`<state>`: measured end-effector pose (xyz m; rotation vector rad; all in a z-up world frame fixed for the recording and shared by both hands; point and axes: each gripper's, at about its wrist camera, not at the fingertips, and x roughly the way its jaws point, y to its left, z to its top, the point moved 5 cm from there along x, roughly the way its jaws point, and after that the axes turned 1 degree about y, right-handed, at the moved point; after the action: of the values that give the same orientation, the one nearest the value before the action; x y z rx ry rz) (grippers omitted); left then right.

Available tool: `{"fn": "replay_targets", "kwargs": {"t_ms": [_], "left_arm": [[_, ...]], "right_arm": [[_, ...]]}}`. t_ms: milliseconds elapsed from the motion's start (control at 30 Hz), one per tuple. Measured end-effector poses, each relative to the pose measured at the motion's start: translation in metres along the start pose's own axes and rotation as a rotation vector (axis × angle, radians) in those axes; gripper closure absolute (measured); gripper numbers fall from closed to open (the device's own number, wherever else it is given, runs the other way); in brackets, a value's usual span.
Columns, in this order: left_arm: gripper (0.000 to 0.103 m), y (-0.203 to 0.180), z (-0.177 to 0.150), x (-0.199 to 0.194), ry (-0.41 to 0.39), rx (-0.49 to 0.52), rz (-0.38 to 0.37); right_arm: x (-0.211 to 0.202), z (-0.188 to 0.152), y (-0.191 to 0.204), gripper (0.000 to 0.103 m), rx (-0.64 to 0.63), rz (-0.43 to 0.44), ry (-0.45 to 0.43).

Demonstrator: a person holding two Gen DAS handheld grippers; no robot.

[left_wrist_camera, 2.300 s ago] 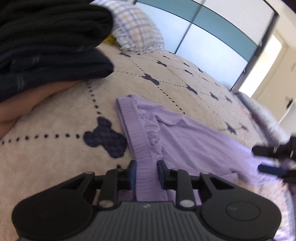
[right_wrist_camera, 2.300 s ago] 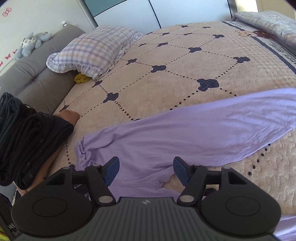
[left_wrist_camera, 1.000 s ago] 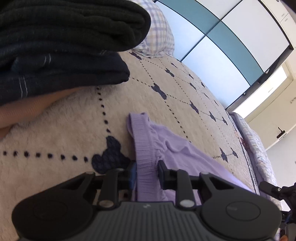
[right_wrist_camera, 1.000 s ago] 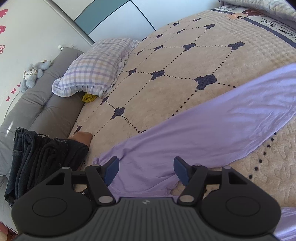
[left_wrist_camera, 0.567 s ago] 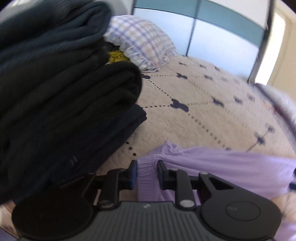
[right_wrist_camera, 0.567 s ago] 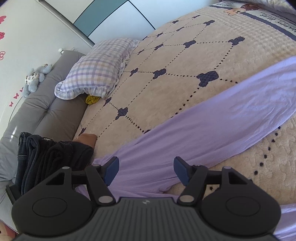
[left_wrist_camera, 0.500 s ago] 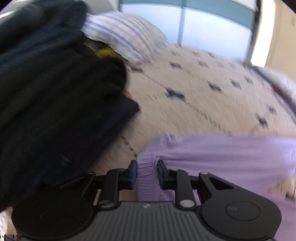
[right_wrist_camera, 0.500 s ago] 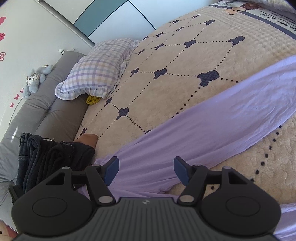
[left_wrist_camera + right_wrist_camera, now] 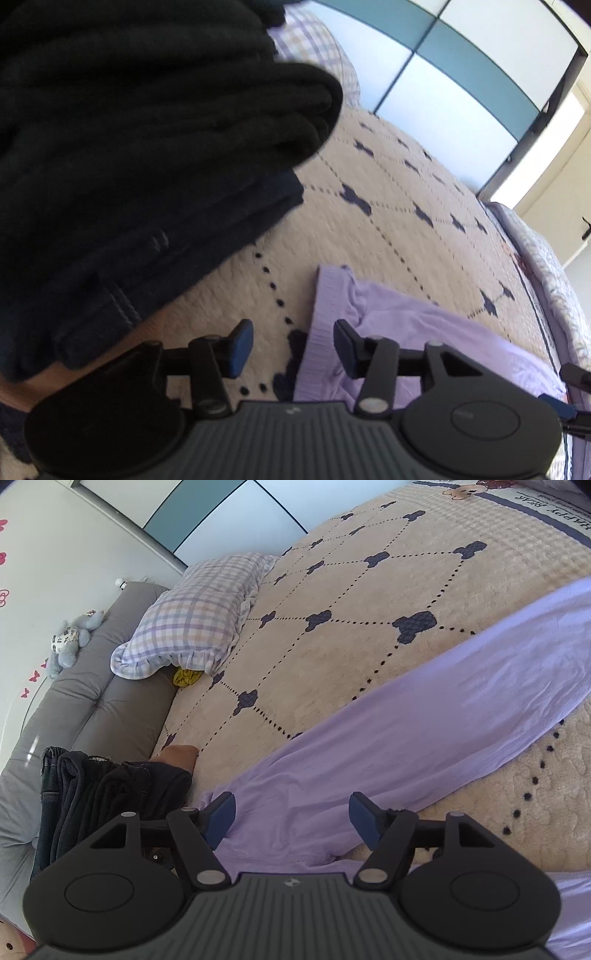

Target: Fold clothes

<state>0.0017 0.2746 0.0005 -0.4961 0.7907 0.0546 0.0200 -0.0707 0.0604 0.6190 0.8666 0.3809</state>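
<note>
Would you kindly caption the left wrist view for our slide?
Left tongs open over the purple garment's ribbed waistband on the quilted bed, beside stacked dark clothes.

Garment (image 9: pixel 399 746) lies stretched diagonally across bedspread (image 9: pixel 369 598), waistband end (image 9: pixel 327 317) near folded clothes stack (image 9: pixel 140 166) at bed's edge. Pillow (image 9: pixel 195 616) sits behind stack, against headboard cushion (image 9: pixel 92 701); plush toy (image 9: pixel 72 638) on top of cushion. Small crumpled item (image 9: pixel 187 676) just under pillow's front edge.
</note>
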Motion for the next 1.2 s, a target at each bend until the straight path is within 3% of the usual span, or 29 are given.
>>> {"fn": "replay_targets", "kwargs": {"t_ms": [133,233,300,400,533,600,733,800,867,967,1033,1200], "left_arm": [[0.061,-0.017,0.002,0.02,-0.002,0.121,0.04],[0.076,-0.03,-0.003,0.03,0.028,0.16,-0.002],[0.079,-0.038,-0.007,0.035,0.034,0.214,0.014],[0.081,-0.045,-0.007,0.035,0.01,0.256,0.086],[0.081,-0.052,-0.006,0.023,-0.065,0.363,0.289],[0.083,-0.049,-0.001,0.015,-0.095,0.373,0.328],[0.084,-0.043,0.006,0.02,-0.088,0.388,0.33],[0.08,-0.046,-0.001,0.034,-0.018,0.39,0.242],[0.08,-0.043,-0.002,0.033,-0.015,0.353,0.204],[0.073,-0.032,0.01,0.023,-0.021,0.247,0.152],[0.061,-0.026,0.022,0.016,-0.05,0.186,0.12],[0.054,-0.027,0.05,0.034,-0.063,0.146,0.076]], "right_arm": [[0.002,-0.003,0.005,0.032,-0.02,0.002,0.01],[0.002,-0.003,0.004,0.032,-0.024,-0.009,0.009],[0.001,-0.001,0.001,0.031,-0.009,-0.011,0.004],[0.001,-0.001,0.0,0.031,-0.004,-0.005,0.007],[0.0,0.0,-0.002,0.031,-0.007,-0.017,0.001],[0.0,0.0,-0.004,0.031,-0.001,-0.02,0.001],[0.0,0.0,-0.004,0.031,0.007,-0.014,-0.002],[0.001,-0.001,-0.002,0.031,-0.001,-0.009,0.006],[0.002,-0.002,-0.001,0.031,-0.011,-0.012,0.01],[0.0,0.0,-0.005,0.031,-0.005,-0.025,0.004],[-0.002,0.002,-0.009,0.03,0.015,-0.025,-0.005],[0.0,0.0,-0.004,0.03,0.033,0.007,0.004]]}}
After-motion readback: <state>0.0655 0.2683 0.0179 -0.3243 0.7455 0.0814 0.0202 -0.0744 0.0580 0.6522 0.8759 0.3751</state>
